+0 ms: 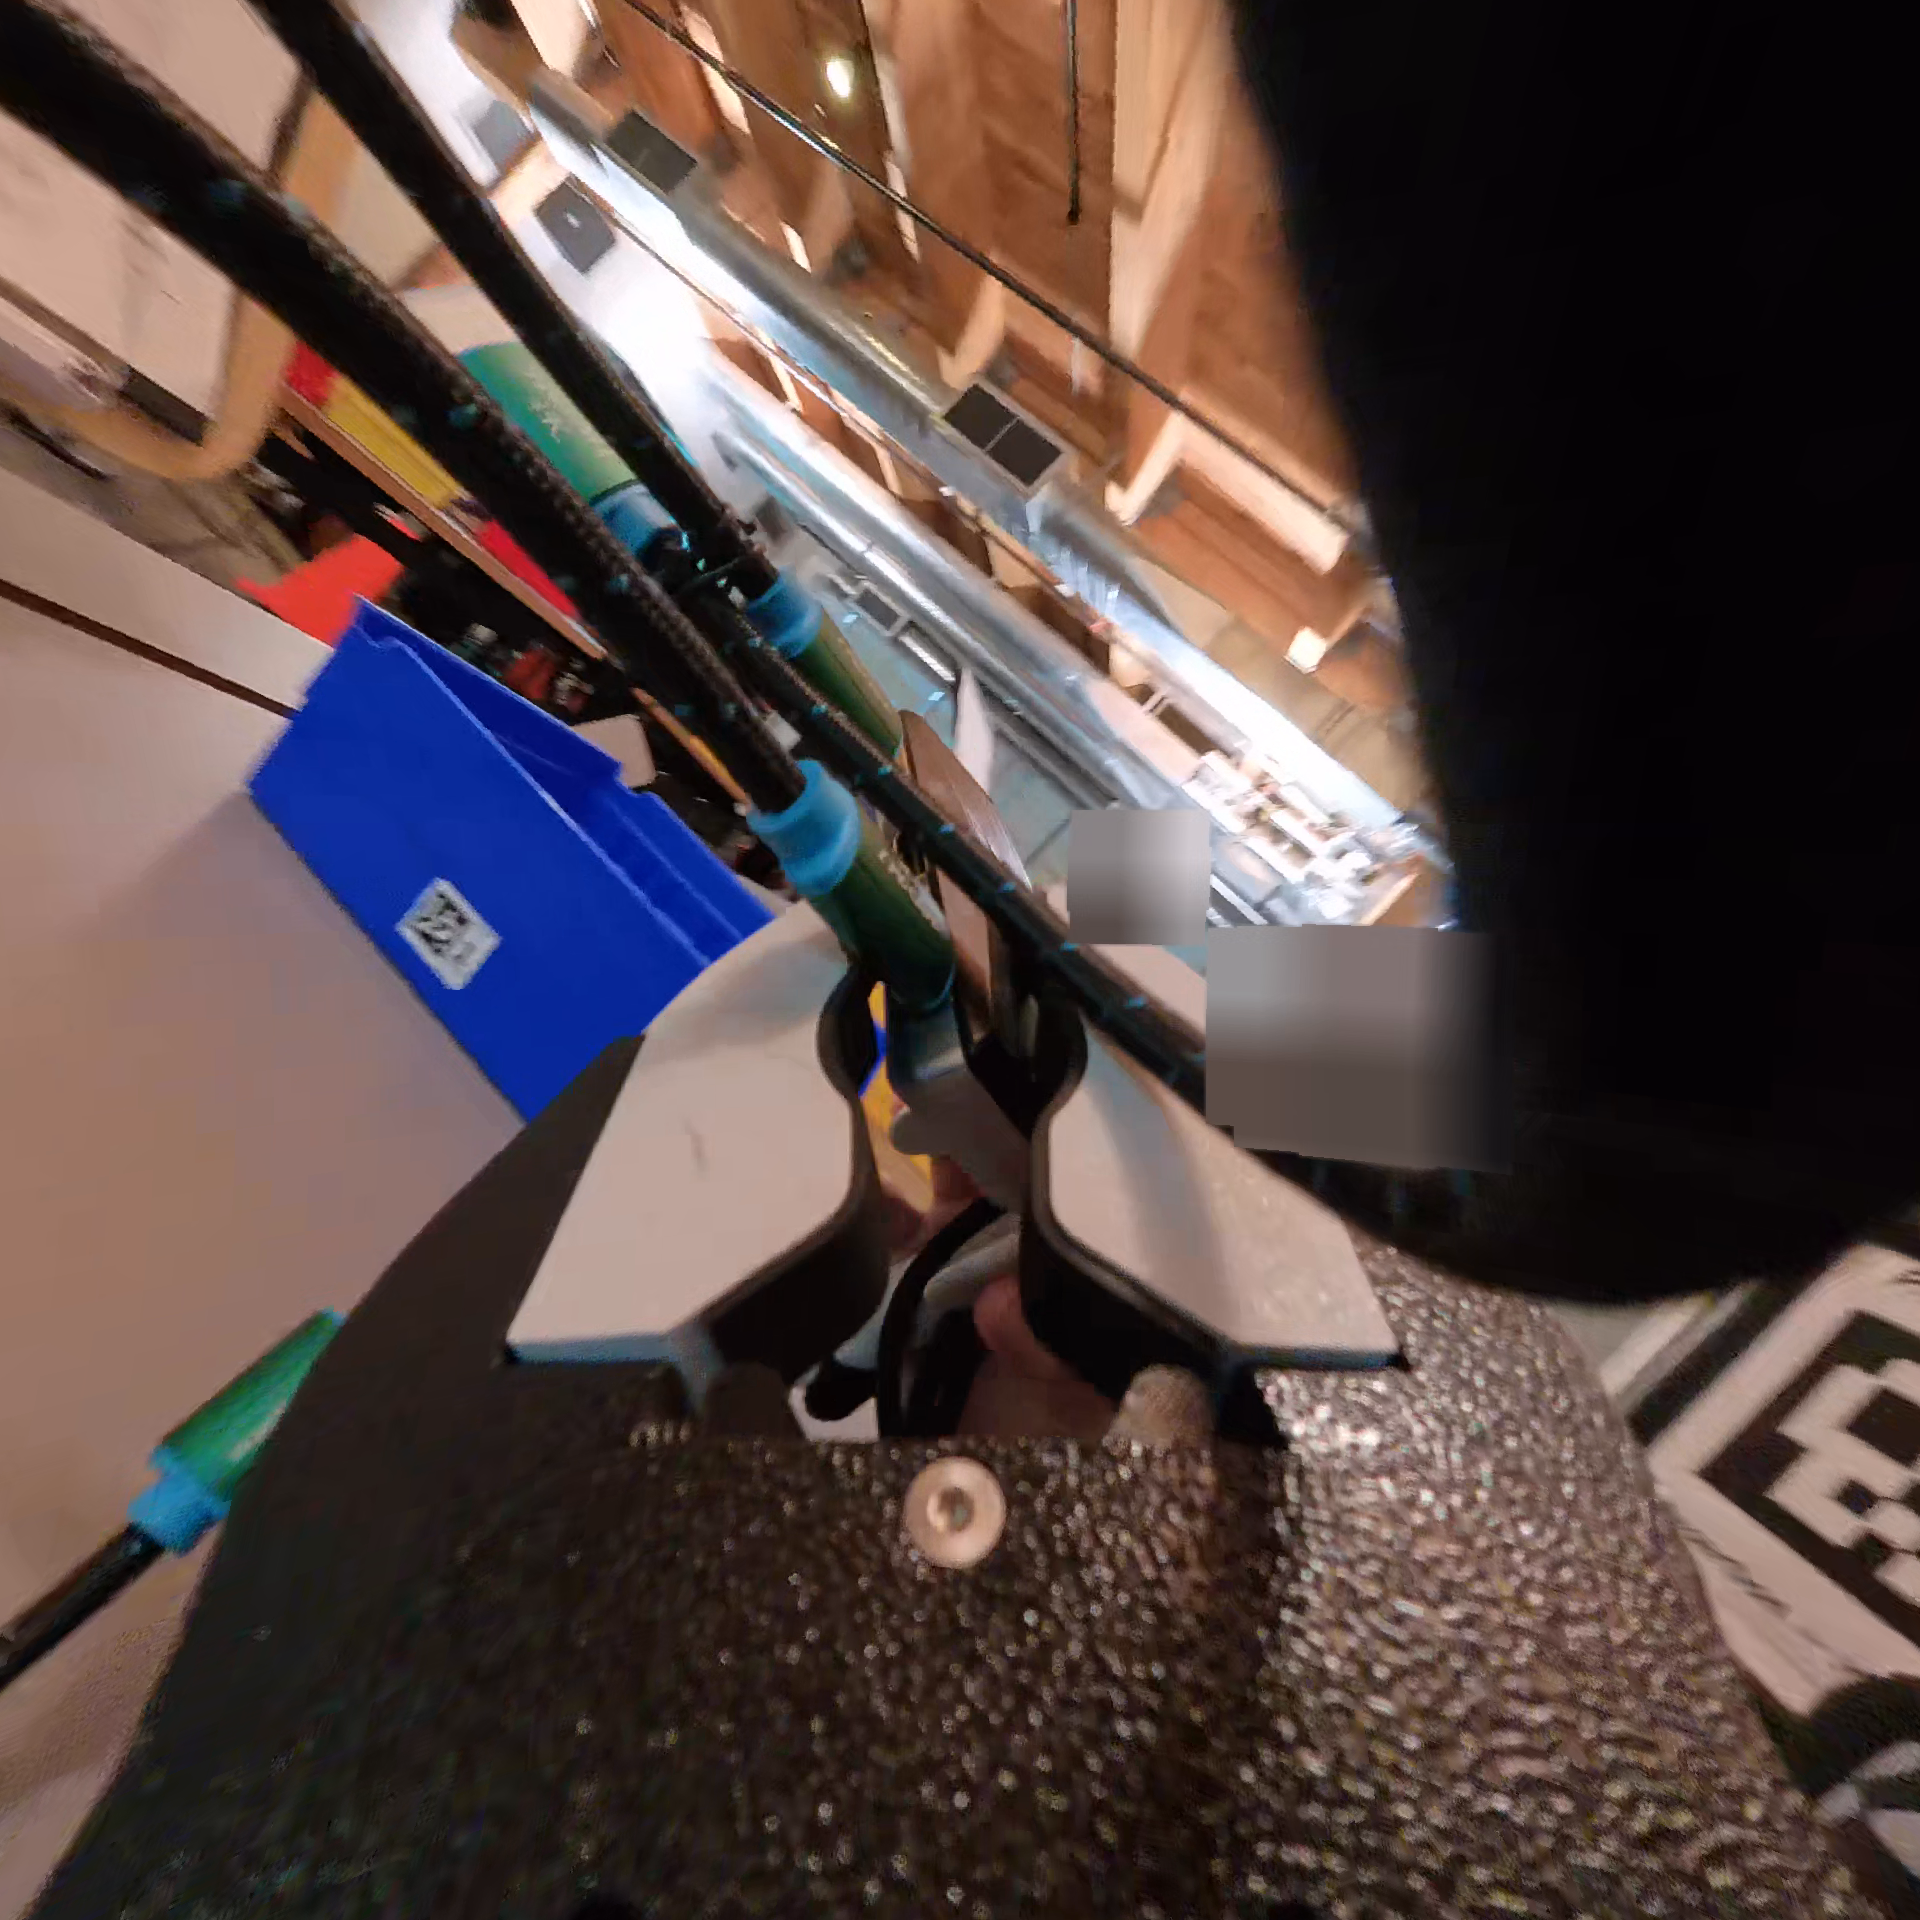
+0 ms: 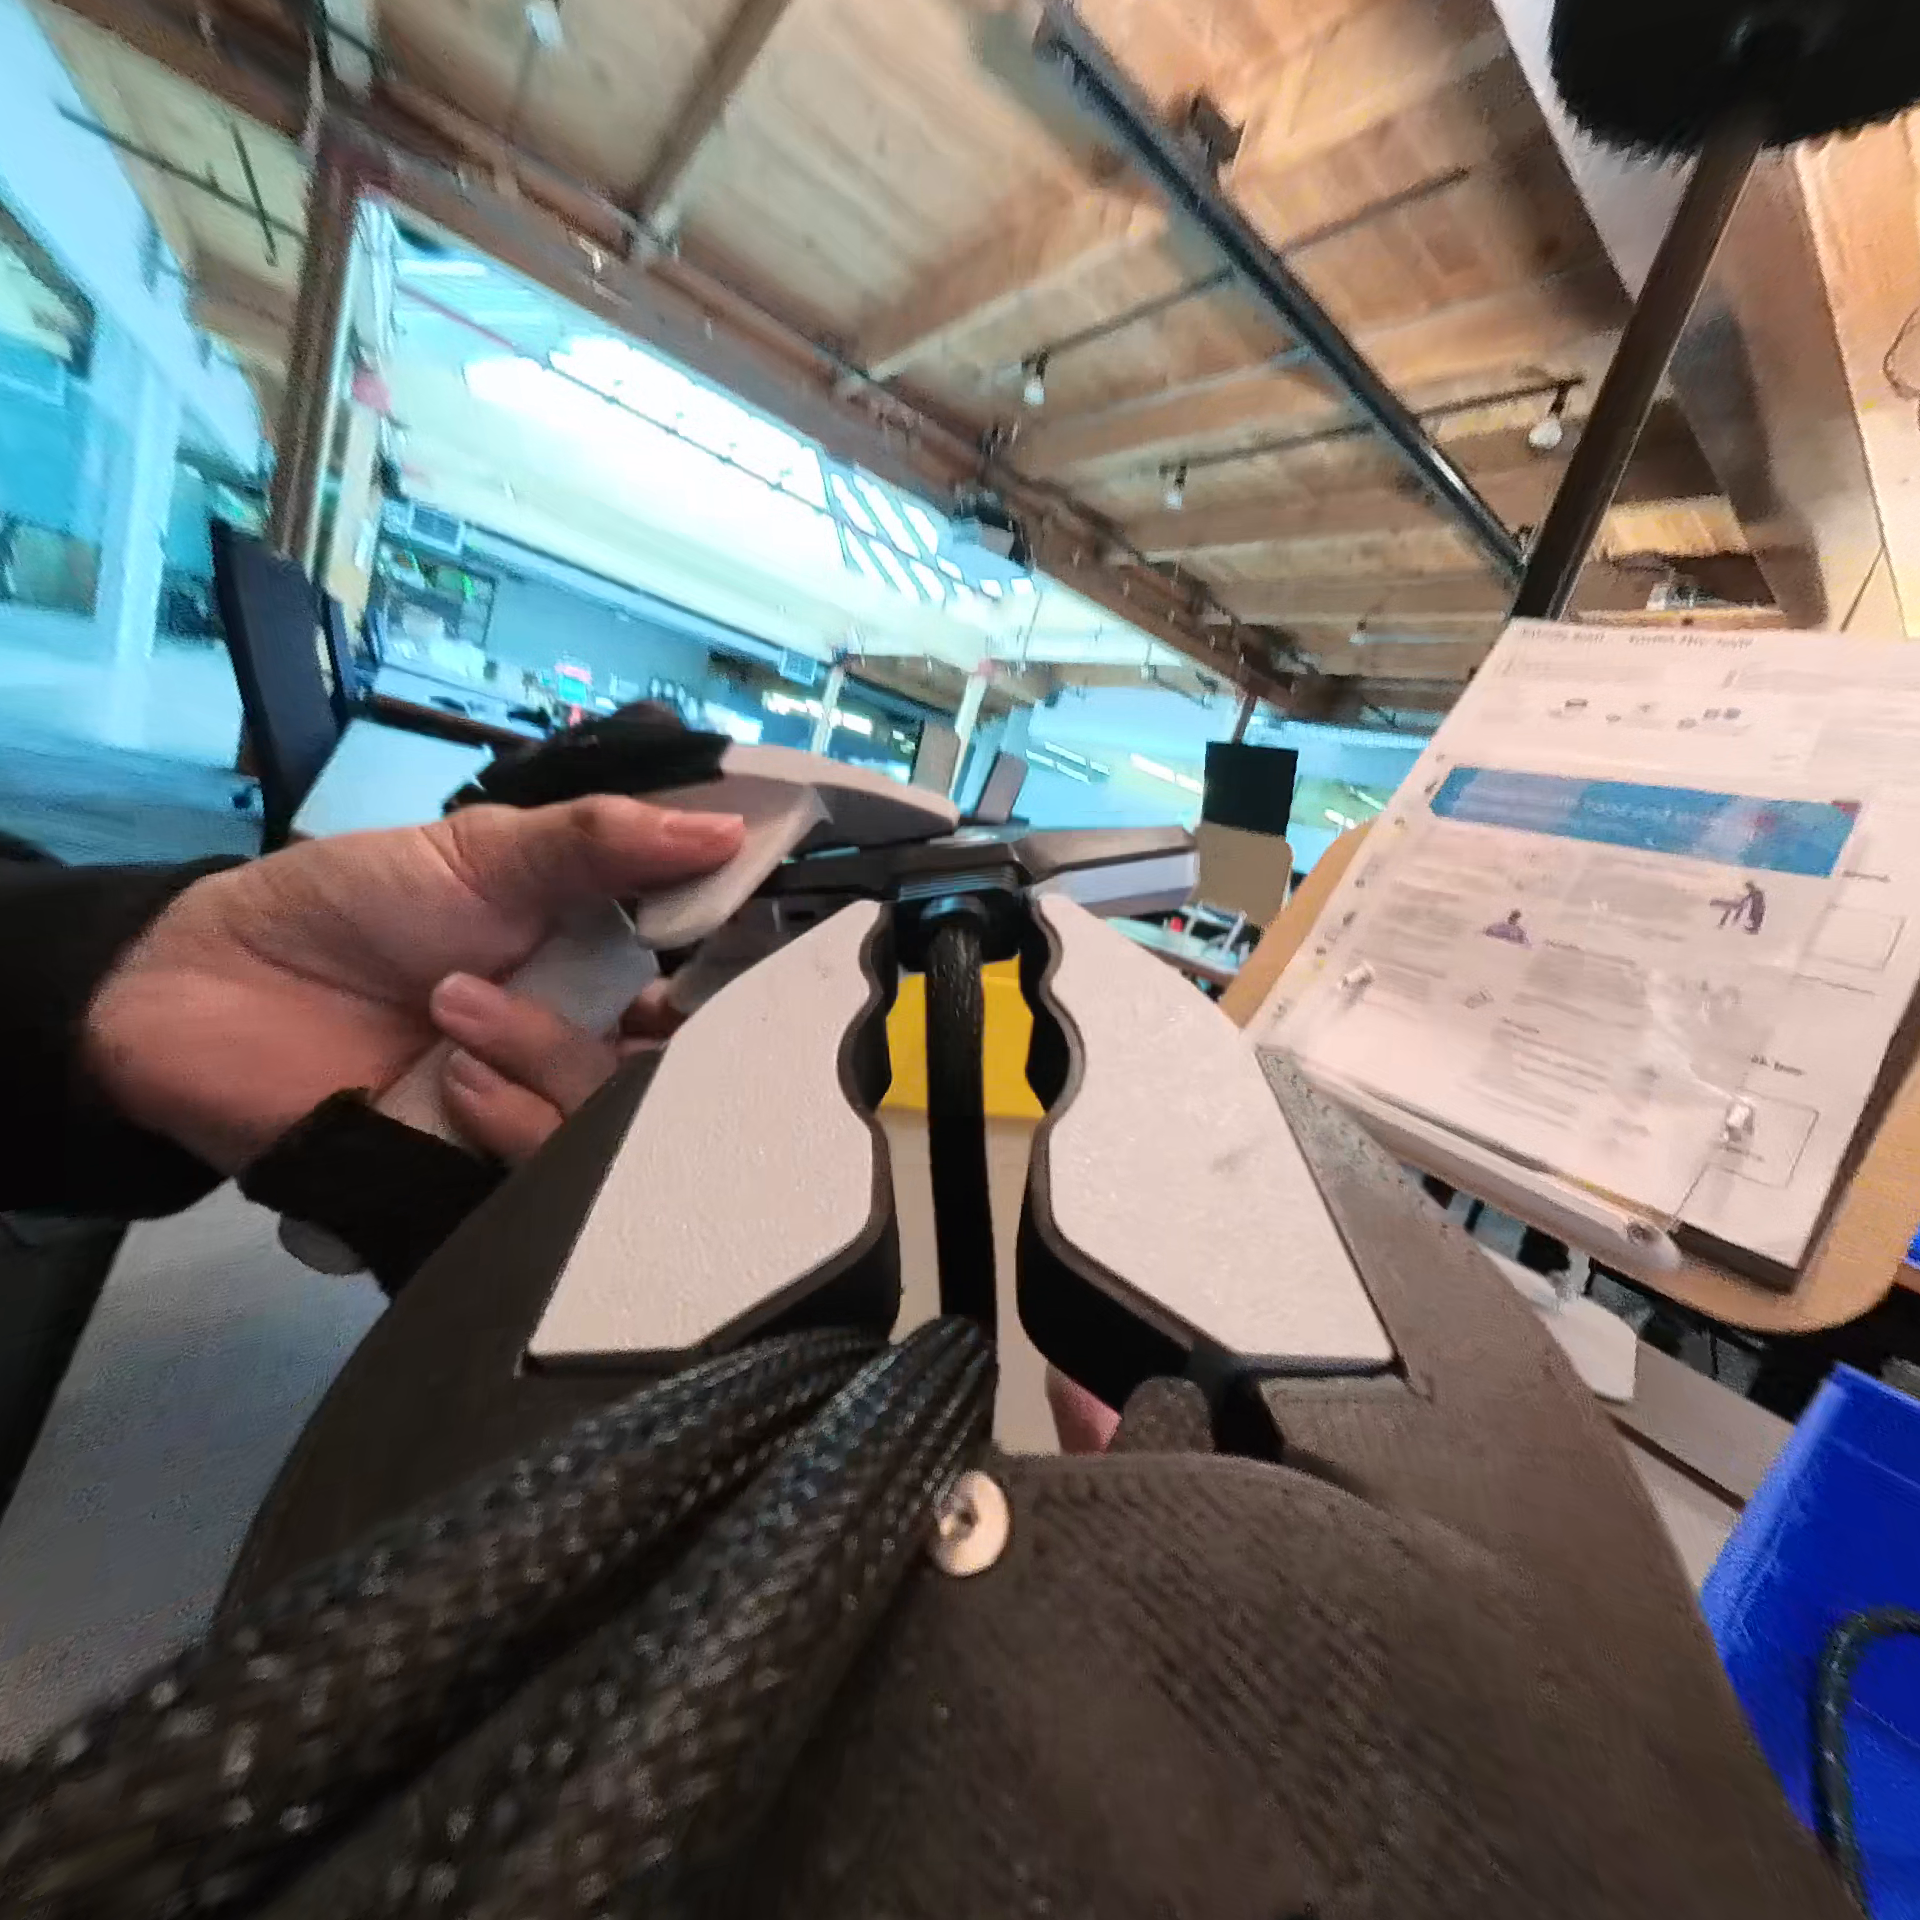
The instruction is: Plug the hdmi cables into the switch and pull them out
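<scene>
My left gripper (image 1: 951,1029) is shut on the switch (image 1: 961,831), a thin dark box seen edge-on between its tips. Green HDMI plugs with blue collars (image 1: 821,831) and their black braided cables (image 1: 416,353) run to the switch from the upper left. In the right wrist view, my right gripper (image 2: 956,935) is shut on a black braided HDMI cable (image 2: 956,1091) right at its plug, which meets the flat dark switch (image 2: 1091,857). The left gripper (image 2: 790,831), held by a hand (image 2: 364,966), grips the switch from the left. Both are raised off the table.
A blue bin (image 1: 499,883) stands on the light table (image 1: 156,1039); it also shows at the lower right of the right wrist view (image 2: 1818,1558). A loose green plug (image 1: 239,1392) lies lower left. A board with a printed sheet (image 2: 1610,935) stands to the right.
</scene>
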